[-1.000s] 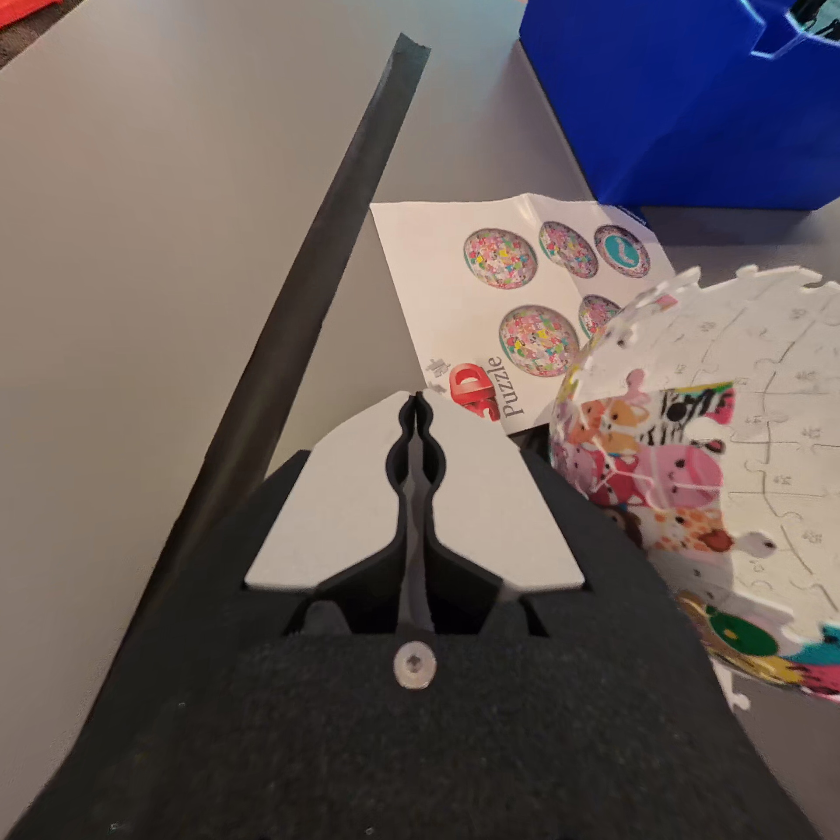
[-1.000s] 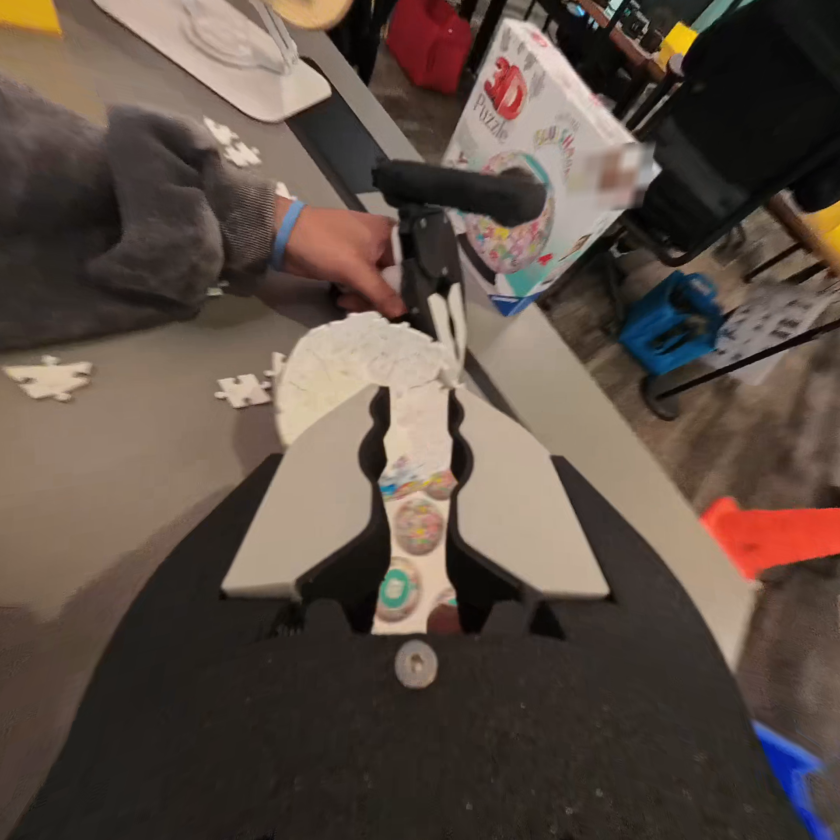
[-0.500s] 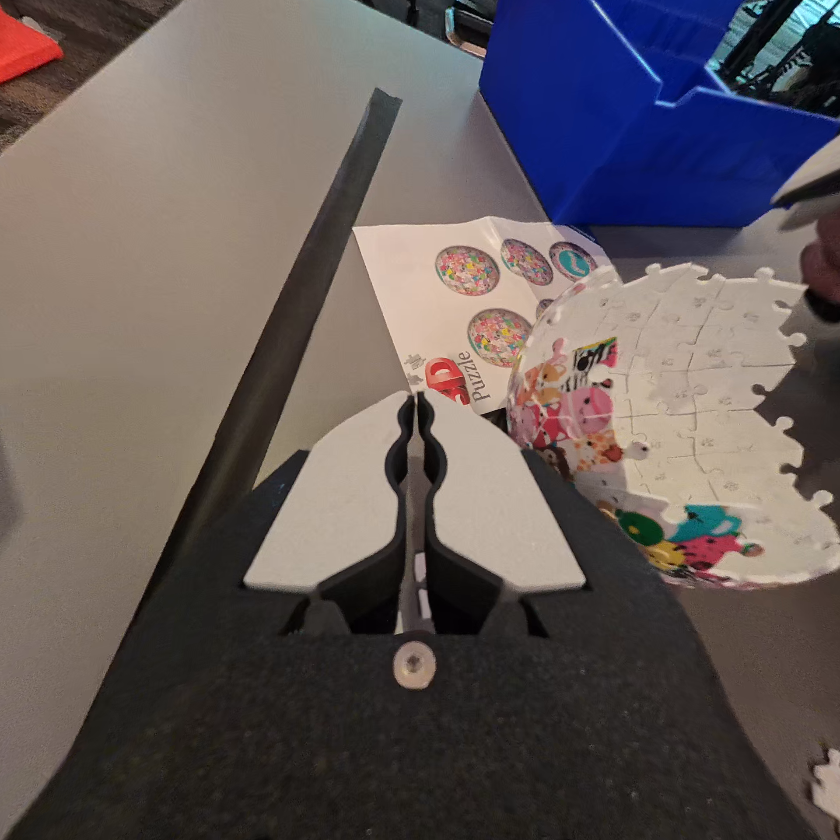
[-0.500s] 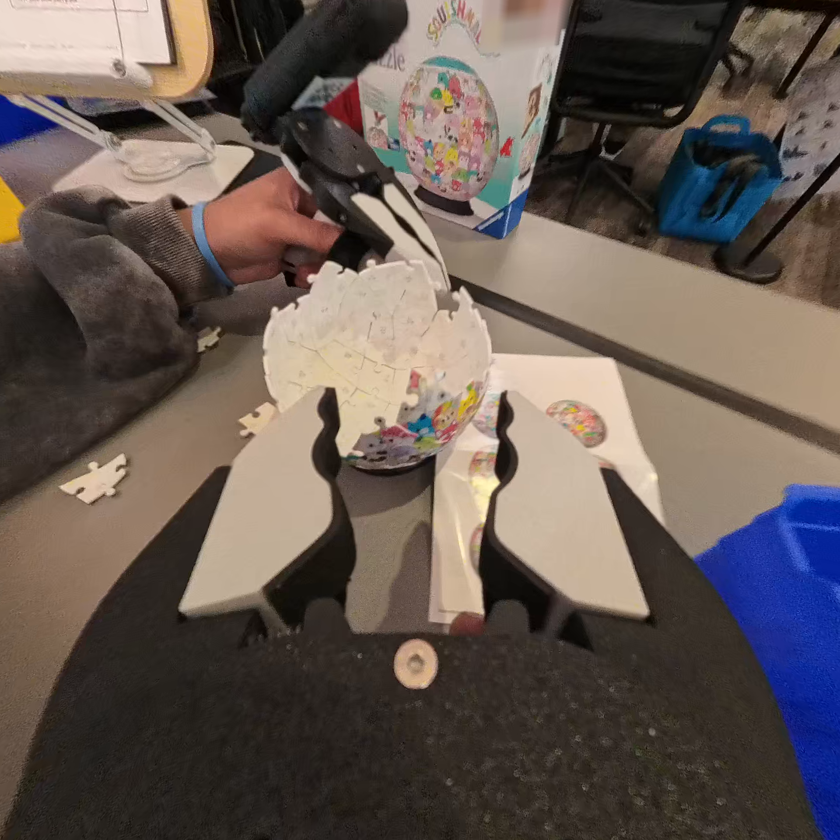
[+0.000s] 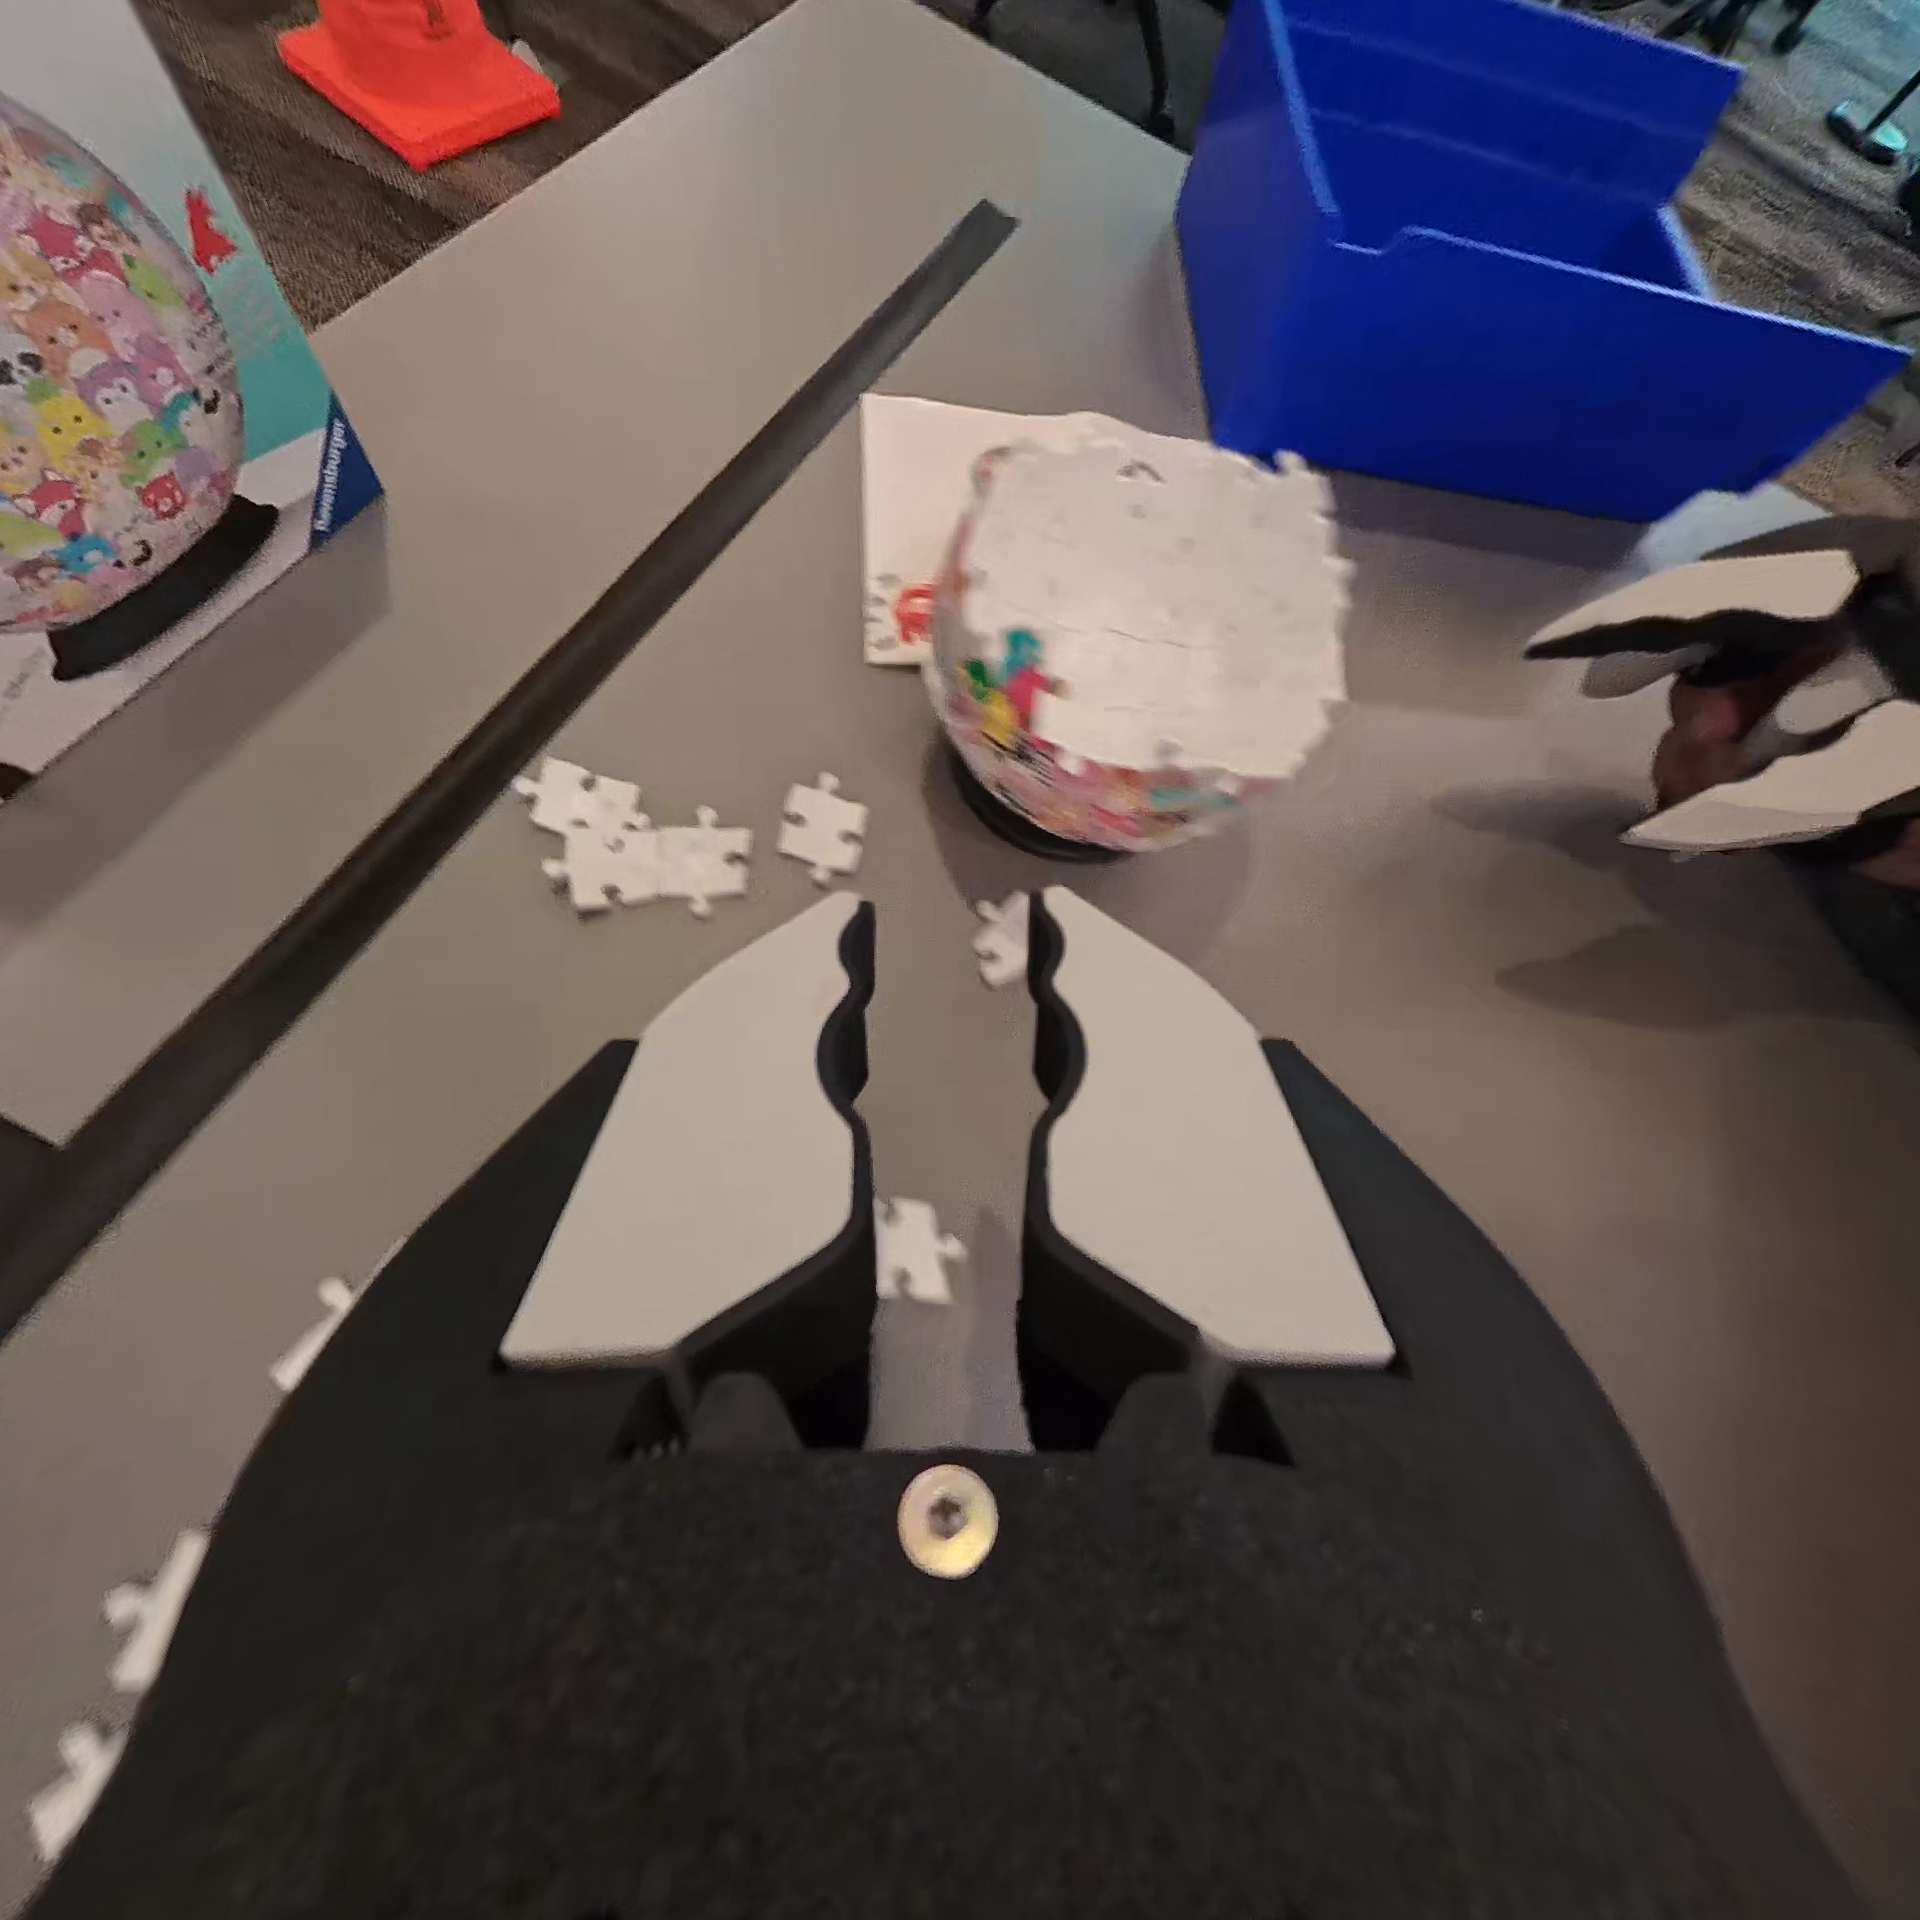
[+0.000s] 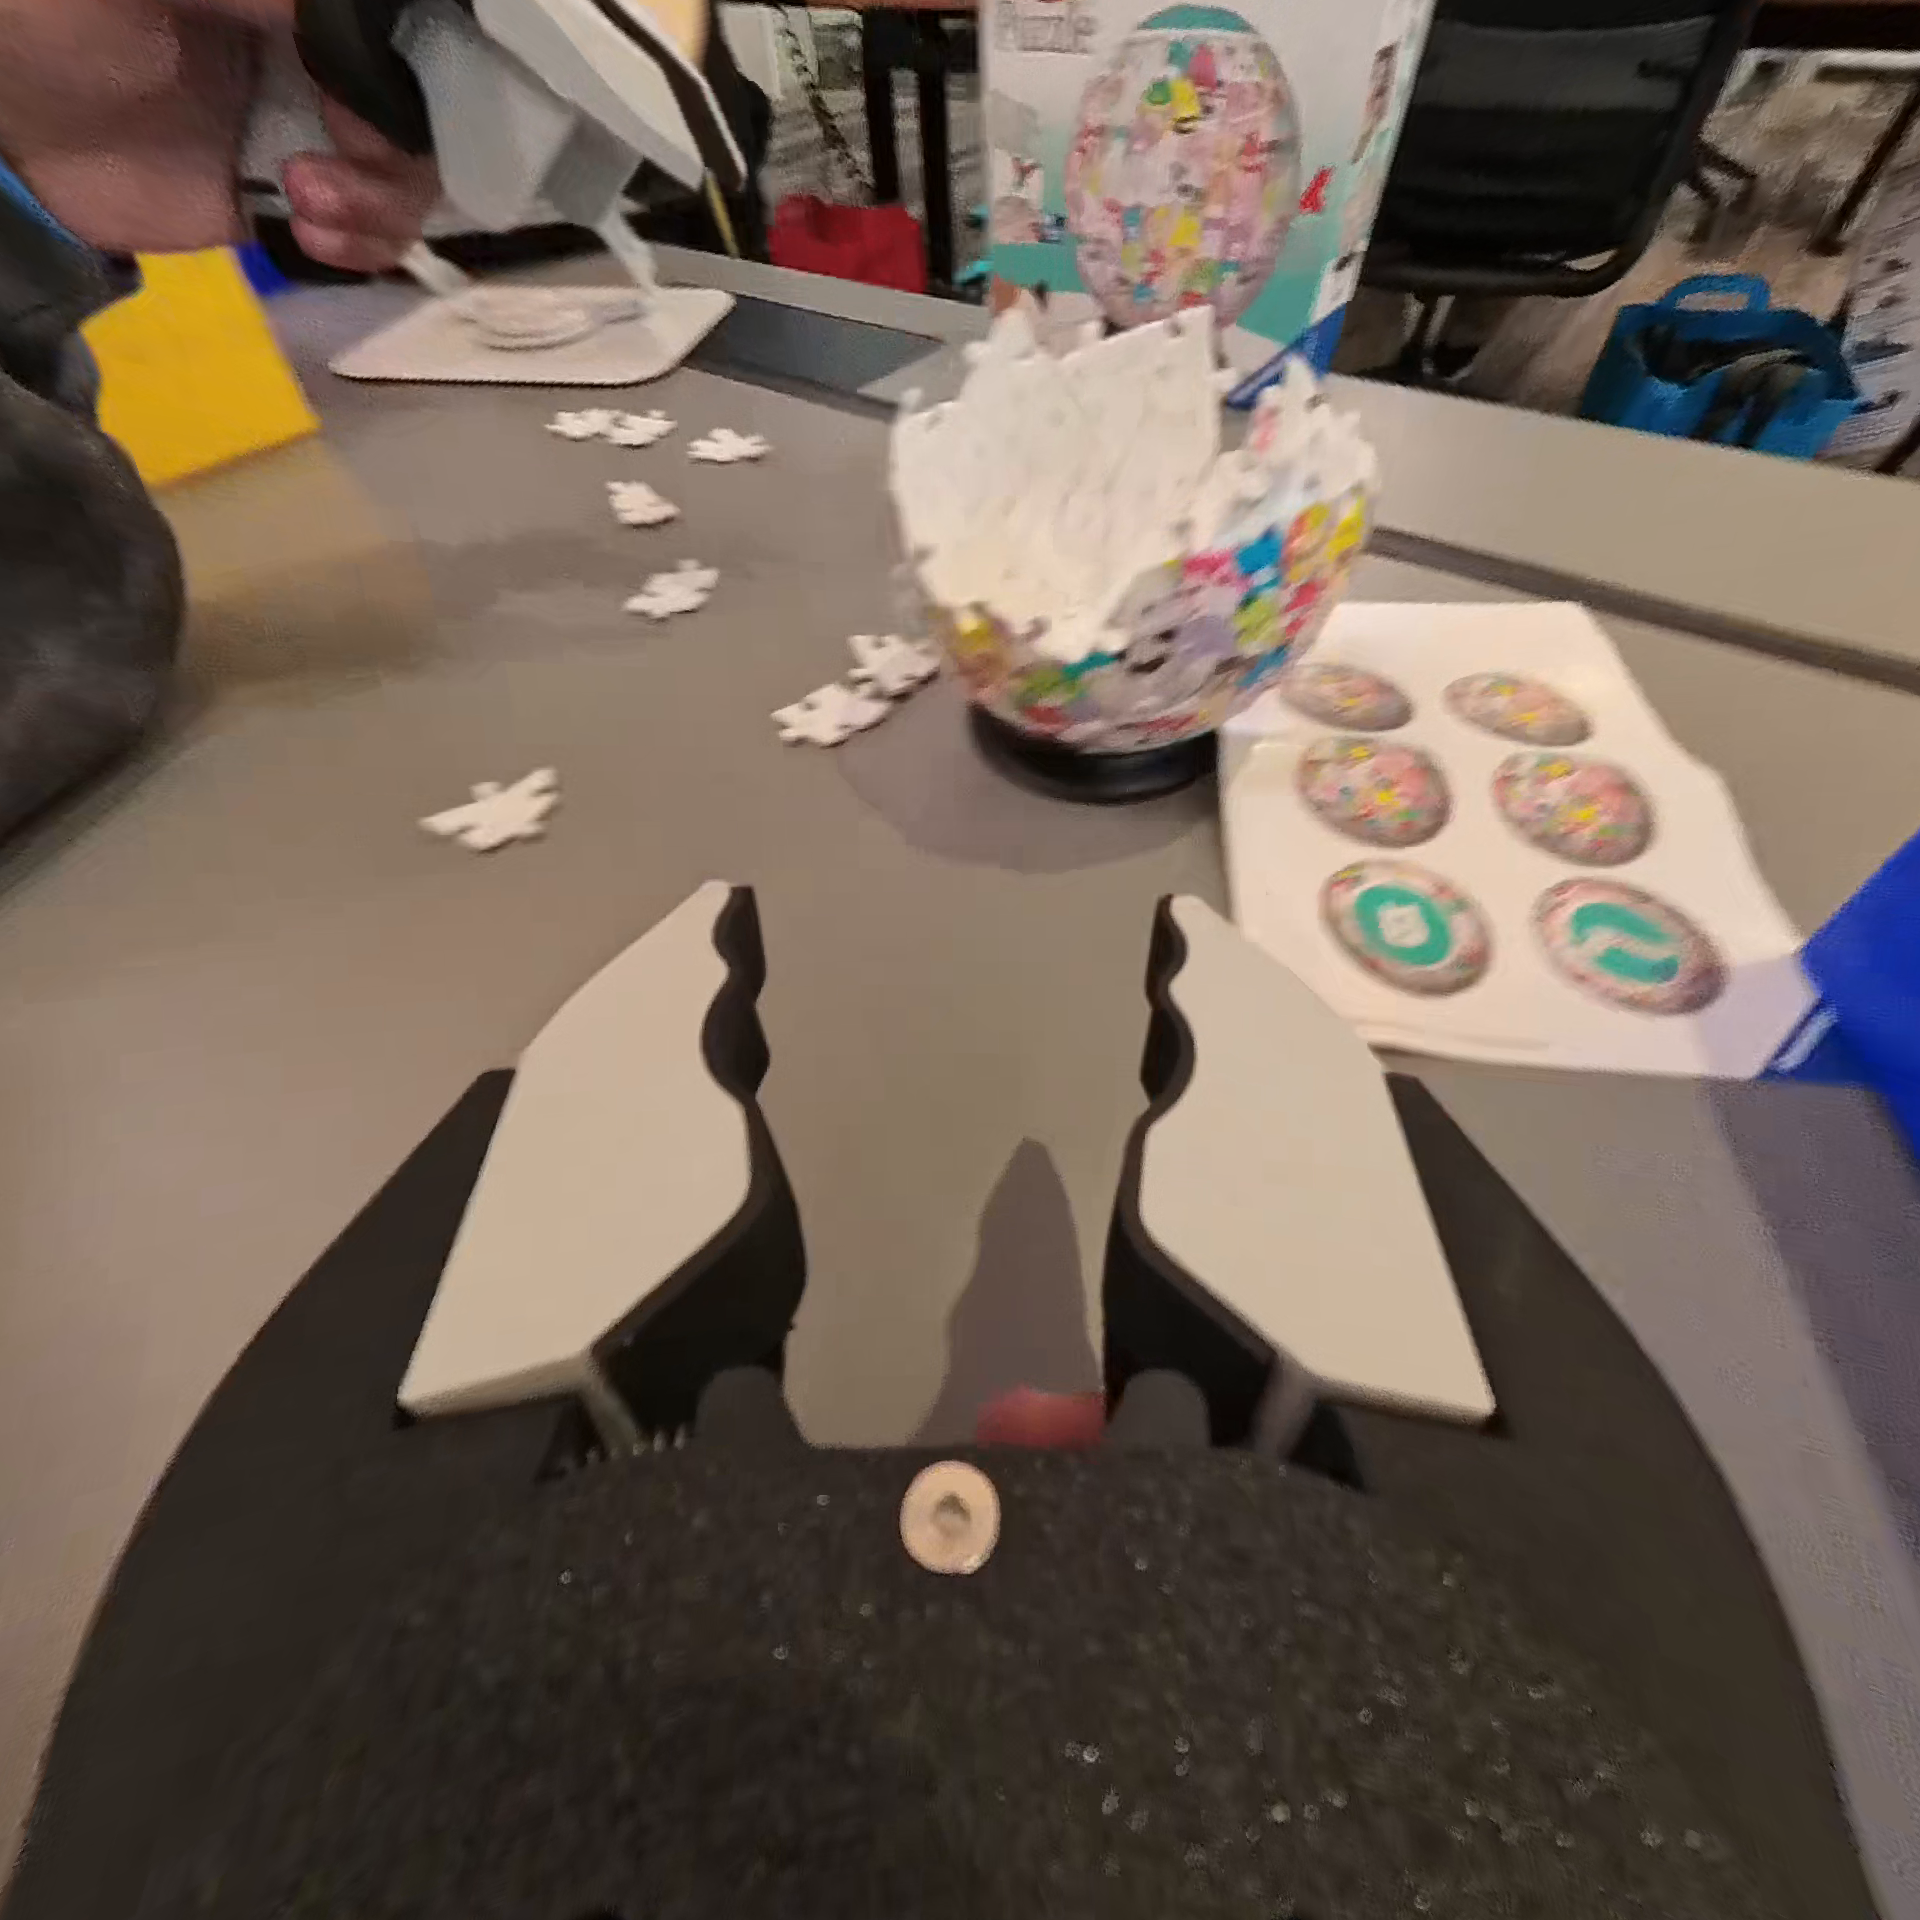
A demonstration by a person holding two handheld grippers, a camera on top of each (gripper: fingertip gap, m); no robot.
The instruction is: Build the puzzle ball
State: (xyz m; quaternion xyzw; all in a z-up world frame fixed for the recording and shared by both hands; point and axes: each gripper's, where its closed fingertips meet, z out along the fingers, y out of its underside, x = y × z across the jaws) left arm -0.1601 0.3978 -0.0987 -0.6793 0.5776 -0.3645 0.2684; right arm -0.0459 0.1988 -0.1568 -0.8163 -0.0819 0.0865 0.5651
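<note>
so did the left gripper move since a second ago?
Yes. The left gripper has backed away from the paper sheet; it was at the sheet's edge, and now loose pieces lie between.

one puzzle ball (image 6: 1132,582), two hand-held grippers (image 5: 951,914) (image 6: 951,914).

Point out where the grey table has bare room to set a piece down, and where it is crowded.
Bare table lies between the right gripper and the half-built puzzle ball, and right of the ball toward the blue bin. Crowded: loose white pieces scatter left of the ball, and the instruction sheet fills its other side.
</note>
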